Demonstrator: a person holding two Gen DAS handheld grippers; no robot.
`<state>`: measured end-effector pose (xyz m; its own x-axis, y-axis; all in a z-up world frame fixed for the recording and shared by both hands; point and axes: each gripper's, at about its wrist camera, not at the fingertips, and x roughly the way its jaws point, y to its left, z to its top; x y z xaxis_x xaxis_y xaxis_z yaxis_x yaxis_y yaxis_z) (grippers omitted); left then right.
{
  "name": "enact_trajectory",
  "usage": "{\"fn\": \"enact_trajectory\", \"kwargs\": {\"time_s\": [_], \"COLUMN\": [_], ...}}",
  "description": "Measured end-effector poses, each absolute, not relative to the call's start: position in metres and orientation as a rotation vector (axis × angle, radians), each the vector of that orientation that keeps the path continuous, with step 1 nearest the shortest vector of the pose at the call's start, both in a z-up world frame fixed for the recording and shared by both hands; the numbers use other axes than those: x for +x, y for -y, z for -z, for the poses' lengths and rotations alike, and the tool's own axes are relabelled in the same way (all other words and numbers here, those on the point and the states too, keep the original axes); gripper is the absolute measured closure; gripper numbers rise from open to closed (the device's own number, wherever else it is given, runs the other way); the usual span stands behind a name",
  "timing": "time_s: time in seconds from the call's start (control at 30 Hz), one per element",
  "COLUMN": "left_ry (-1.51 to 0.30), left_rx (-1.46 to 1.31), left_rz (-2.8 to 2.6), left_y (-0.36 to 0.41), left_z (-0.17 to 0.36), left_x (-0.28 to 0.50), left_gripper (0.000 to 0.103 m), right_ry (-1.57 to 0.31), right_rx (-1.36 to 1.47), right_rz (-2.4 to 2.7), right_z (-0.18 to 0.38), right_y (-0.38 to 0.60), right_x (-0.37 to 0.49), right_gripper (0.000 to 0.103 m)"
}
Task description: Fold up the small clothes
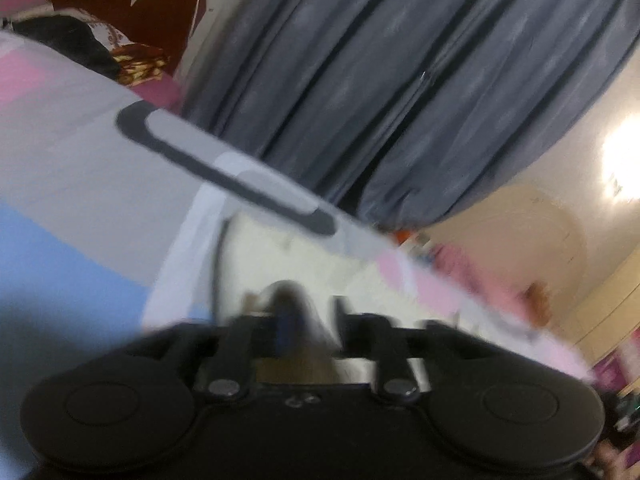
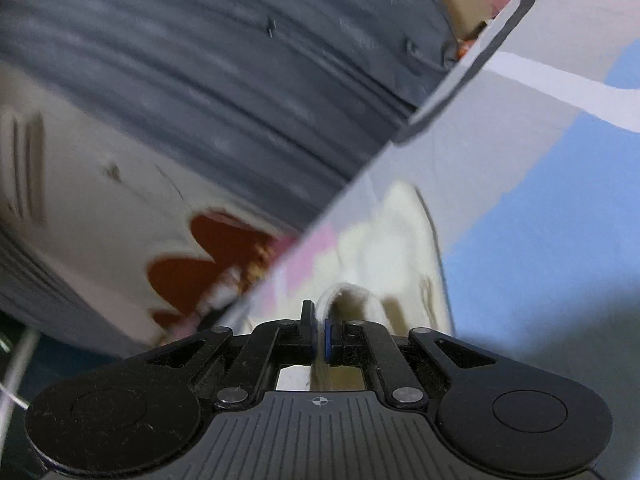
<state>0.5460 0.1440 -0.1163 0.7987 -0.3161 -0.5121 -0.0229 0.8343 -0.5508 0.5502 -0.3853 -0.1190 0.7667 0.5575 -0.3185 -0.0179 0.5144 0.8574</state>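
Right gripper [image 2: 319,334] is clamped tight on a fold of cream-white cloth [image 2: 384,248]; the two black fingers with their blue-edged pads [image 2: 329,336] are pressed almost together, and a thin ridge of the fabric stands up between them; the rest of that small garment spreads away ahead of the fingers, rumpled, onto the bed sheet [image 2: 540,240]; the sheet is a patchwork of pale blue, grey, white and pink blocks with a dark band [image 2: 500,40] running along its edge.

Over on the left wrist view everything is smeared with motion blur; the left gripper [image 1: 304,332] shows its black fingers near each other with something pale and greyish between them, but whether they are closed on the cloth I cannot tell; the cream cloth [image 1: 288,248] lies just ahead of those fingers on the same colour-block bed sheet [image 1: 60,168], close to the sheet's dark band [image 1: 224,172].

Beyond the bed edge, both views catch grey pleated curtains [image 1: 380,80]; a dark red and cream patterned fabric [image 1: 152,12] sits past the far corner of the bed, with a heap of mixed clothing [image 1: 100,48] beside it; a bright light [image 1: 620,168] glares on the cream wall to the right in the left view.
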Motion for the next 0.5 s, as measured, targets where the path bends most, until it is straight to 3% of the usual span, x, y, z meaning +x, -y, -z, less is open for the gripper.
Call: {"fn": "enact_trajectory", "kwargs": {"time_s": [0.03, 0.07, 0.1, 0.13, 0.17, 0.23, 0.47, 0.5], "left_ry": [-0.609, -0.573, -0.529, -0.506, -0.507, -0.529, -0.536, -0.546], "left_rx": [-0.603, -0.626, -0.635, -0.63, -0.619, -0.557, -0.355, -0.328], "left_rz": [0.168, 0.166, 0.166, 0.167, 0.162, 0.155, 0.196, 0.207], "left_y": [-0.146, -0.146, -0.148, -0.149, -0.148, -0.148, -0.142, -0.139], "left_z": [0.116, 0.115, 0.113, 0.112, 0.11, 0.109, 0.108, 0.107], "left_x": [0.547, 0.547, 0.546, 0.545, 0.545, 0.546, 0.544, 0.548], "left_gripper": [0.042, 0.033, 0.019, 0.02, 0.022, 0.033, 0.034, 0.039], "right_ry": [-0.611, -0.602, -0.585, -0.567, -0.552, -0.54, -0.488, -0.503], "right_rx": [0.956, 0.934, 0.912, 0.888, 0.849, 0.795, 0.625, 0.595], "right_rz": [-0.362, -0.361, -0.359, -0.352, -0.338, -0.334, -0.372, -0.386], "right_z": [0.12, 0.12, 0.12, 0.119, 0.117, 0.113, 0.096, 0.096], "right_y": [0.386, 0.386, 0.386, 0.387, 0.388, 0.389, 0.387, 0.383], "right_x": [0.553, 0.555, 0.555, 0.554, 0.553, 0.549, 0.525, 0.523], "right_gripper": [0.089, 0.075, 0.068, 0.055, 0.049, 0.049, 0.049, 0.049]}}
